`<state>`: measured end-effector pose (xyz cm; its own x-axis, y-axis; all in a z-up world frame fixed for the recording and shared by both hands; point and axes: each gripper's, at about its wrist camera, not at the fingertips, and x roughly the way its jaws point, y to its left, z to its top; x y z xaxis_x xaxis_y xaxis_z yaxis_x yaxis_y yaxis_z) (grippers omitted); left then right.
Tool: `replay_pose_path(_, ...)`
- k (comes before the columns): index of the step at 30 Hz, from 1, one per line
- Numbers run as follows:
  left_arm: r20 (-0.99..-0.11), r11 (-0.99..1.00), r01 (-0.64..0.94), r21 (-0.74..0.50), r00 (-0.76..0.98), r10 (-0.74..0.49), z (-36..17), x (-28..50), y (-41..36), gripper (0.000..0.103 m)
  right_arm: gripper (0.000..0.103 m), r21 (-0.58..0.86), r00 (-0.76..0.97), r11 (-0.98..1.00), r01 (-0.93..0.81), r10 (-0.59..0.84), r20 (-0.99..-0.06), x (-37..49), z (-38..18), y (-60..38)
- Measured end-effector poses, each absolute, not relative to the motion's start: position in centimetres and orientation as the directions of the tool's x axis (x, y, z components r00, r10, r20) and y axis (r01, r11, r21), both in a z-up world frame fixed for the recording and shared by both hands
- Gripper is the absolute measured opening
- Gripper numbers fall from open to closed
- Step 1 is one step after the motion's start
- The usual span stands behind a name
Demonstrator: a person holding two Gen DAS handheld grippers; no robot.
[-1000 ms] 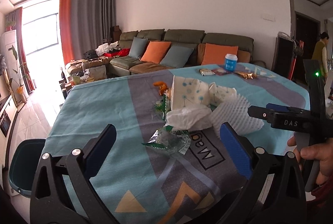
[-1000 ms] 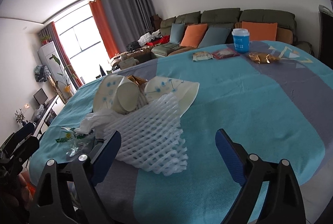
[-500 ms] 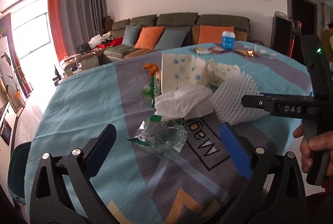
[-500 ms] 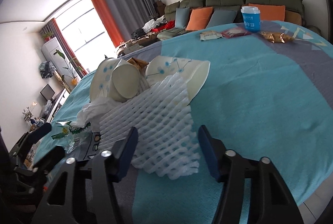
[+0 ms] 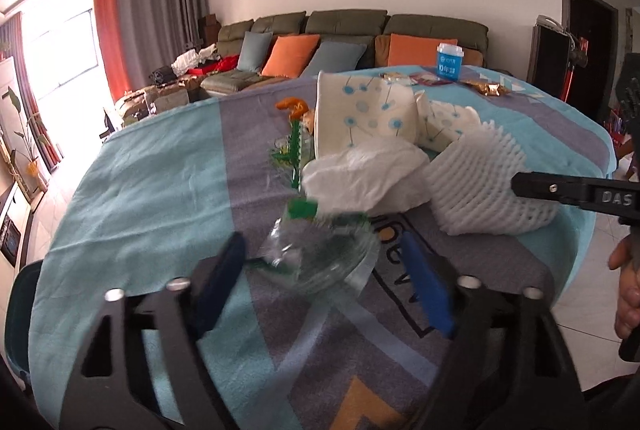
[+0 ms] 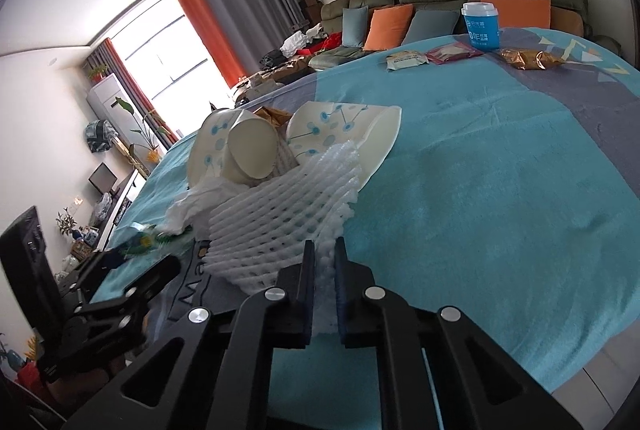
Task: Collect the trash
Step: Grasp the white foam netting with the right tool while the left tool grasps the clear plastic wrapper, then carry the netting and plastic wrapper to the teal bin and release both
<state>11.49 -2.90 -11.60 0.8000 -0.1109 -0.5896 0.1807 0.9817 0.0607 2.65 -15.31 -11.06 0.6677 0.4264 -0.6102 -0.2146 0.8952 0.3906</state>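
Note:
A trash pile lies on the table's teal and grey cloth (image 5: 152,182). It holds a clear plastic wrapper (image 5: 320,254), a crumpled white tissue (image 5: 364,178), a white foam net (image 5: 476,186) and two paper cups (image 5: 360,110). My left gripper (image 5: 324,278) is half closed, with its jaws on either side of the wrapper. My right gripper (image 6: 325,258) is shut on the near edge of the foam net (image 6: 280,214). The cups (image 6: 248,150) and tissue (image 6: 192,206) lie behind the net.
A blue cup (image 6: 484,26), snack packets (image 6: 432,56) and a gold wrapper (image 6: 528,58) sit at the table's far side. A dark green bin (image 5: 20,310) stands at the left of the table. A sofa with cushions (image 5: 340,46) lies beyond.
My right gripper closed from wide open onto the foam net. My left gripper moved forward to the wrapper and its jaws narrowed around it.

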Motion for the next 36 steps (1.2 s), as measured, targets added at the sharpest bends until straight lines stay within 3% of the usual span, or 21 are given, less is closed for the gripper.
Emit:
replay_pose_path(5, -0.583, 0.984, 0.173, 0.052, 0.805, -0.111, -11.6, 11.2, -2.5, 0.059, 0.007, 0.386, 0.664, 0.892, -0.233, 0.436, -0.607, 2.0, -10.2, -15.6)
replay_pose_path(12, -0.566, 0.979, 0.196, 0.062, 0.815, -0.128, -11.5, 10.4, -2.5, 0.027, 0.007, 0.359, 0.688, 0.903, -0.237, 0.417, -0.594, 0.6, -9.0, -16.1)
replay_pose_path(17, -0.56, 0.978, 0.2, 0.062, 0.818, -0.132, -11.4, 9.9, -2.3, 0.02, 0.007, 0.341, 0.709, 0.907, -0.247, 0.409, -0.574, -0.1, -7.9, -16.0)
replay_pose_path(21, -0.538, 0.977, 0.2, 0.068, 0.833, -0.133, -10.7, 8.9, -1.9, 0.007, 0.007, 0.322, 0.728, 0.909, -0.264, 0.407, -0.552, -0.6, -6.9, -15.7)
replay_pose_path(36, -0.412, 0.996, 0.082, 0.032, 0.909, -0.062, -6.4, 5.6, 2.4, 0.003, 0.007, 0.278, 0.771, 0.883, -0.378, 0.466, -0.434, -0.8, -2.9, -13.1)
